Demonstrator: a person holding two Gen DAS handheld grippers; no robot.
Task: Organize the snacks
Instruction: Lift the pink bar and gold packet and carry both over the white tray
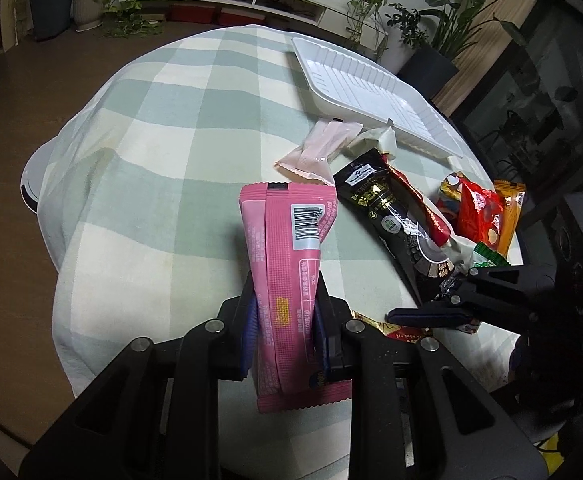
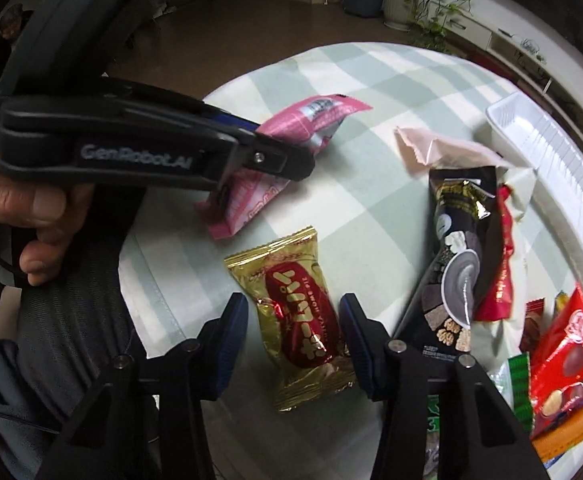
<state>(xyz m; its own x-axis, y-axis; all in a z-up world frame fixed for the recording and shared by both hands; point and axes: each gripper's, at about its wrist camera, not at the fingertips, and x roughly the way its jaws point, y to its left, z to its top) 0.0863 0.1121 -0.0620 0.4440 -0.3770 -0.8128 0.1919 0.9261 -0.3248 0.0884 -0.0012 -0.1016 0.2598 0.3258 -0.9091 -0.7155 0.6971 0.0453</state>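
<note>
I am pinching the pink packet (image 1: 287,280) in my left gripper (image 1: 287,320); my right gripper (image 2: 293,340) is straddling the gold packet (image 2: 295,320), fingers not quite touching.

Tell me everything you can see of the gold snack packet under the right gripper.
The gold packet is a shiny foil pillow pack with crimped, serrated ends and a red oval label bearing white lettering. It looks sealed and slightly crinkled. It lies flat on the checked tablecloth near the table's edge, apart from the other snacks. The right gripper straddles it, a blue pad on each long side, not visibly pressing it yet.
</note>
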